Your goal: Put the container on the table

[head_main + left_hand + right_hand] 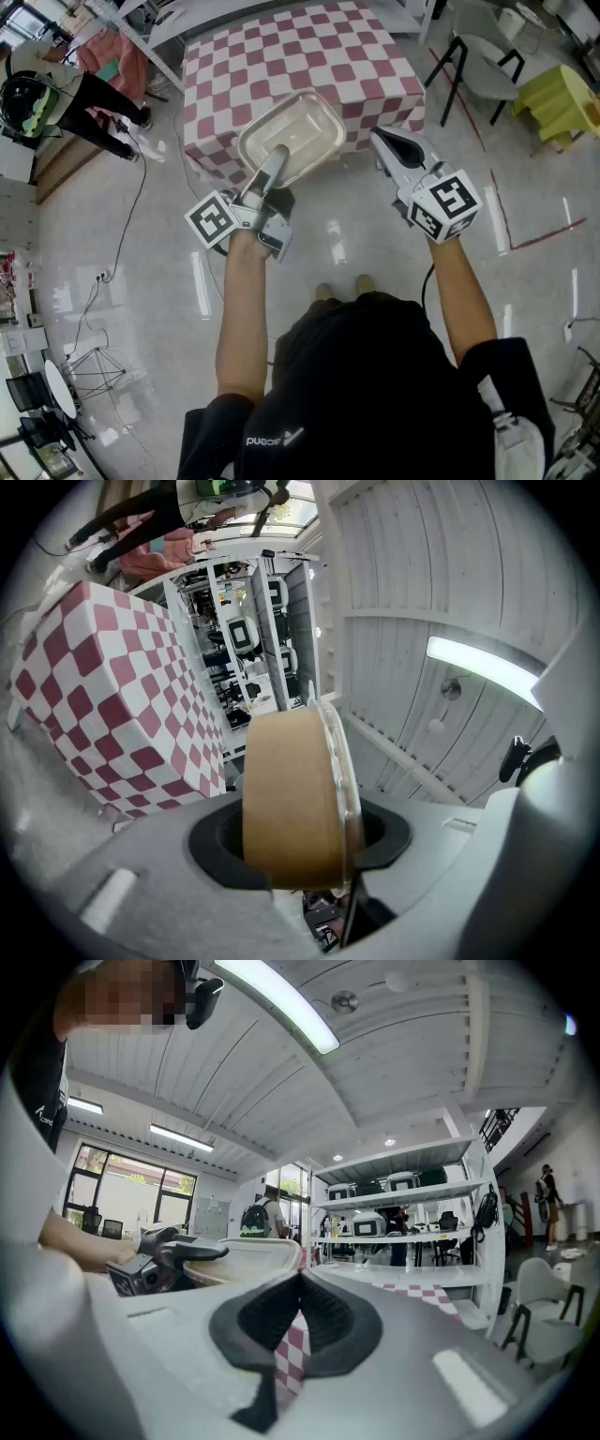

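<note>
Left gripper [277,157]: jaws clamped on the container [291,137], pinching its brown wall and clear-lidded rim at the near side. The container sits level over the near edge of the red-and-white checked table [309,42]; contact with the cloth cannot be told. Right gripper [382,140]: jaws pressed together, nothing between them, just right of the container and apart from it. Marker cubes carry black-and-white squares only. The person's black shirt [375,394] bears white lettering, upside down, not surely readable.
</note>
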Action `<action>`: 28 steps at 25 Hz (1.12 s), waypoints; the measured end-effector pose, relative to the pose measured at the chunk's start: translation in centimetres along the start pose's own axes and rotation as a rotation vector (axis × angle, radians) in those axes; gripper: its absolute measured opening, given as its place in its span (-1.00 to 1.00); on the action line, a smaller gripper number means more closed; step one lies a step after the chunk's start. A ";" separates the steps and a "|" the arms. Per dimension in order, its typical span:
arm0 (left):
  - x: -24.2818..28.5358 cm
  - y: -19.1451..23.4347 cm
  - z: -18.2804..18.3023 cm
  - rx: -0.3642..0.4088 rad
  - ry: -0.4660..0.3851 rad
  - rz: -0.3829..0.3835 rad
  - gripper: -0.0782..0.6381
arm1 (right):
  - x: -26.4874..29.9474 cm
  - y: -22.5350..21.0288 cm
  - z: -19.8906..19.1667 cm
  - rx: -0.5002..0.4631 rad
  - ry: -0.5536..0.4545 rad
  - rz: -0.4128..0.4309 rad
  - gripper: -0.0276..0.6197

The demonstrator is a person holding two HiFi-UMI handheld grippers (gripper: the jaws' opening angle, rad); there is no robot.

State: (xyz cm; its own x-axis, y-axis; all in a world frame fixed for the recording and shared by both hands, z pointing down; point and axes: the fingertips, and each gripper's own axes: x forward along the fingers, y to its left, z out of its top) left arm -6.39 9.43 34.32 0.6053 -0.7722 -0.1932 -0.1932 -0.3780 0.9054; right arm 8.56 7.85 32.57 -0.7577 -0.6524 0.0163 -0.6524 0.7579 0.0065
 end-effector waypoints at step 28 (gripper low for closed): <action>-3.5 3.5 7.9 -0.031 0.038 -0.002 -0.23 | 6.8 5.6 2.3 -0.035 -0.061 -0.009 -0.91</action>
State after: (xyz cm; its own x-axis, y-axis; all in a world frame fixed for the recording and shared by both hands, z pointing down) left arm -15.32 6.73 35.20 0.6348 -0.7511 -0.1810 -0.1684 -0.3631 0.9164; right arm -0.32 7.63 30.37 -0.7519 -0.6577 -0.0452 -0.6592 0.7508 0.0415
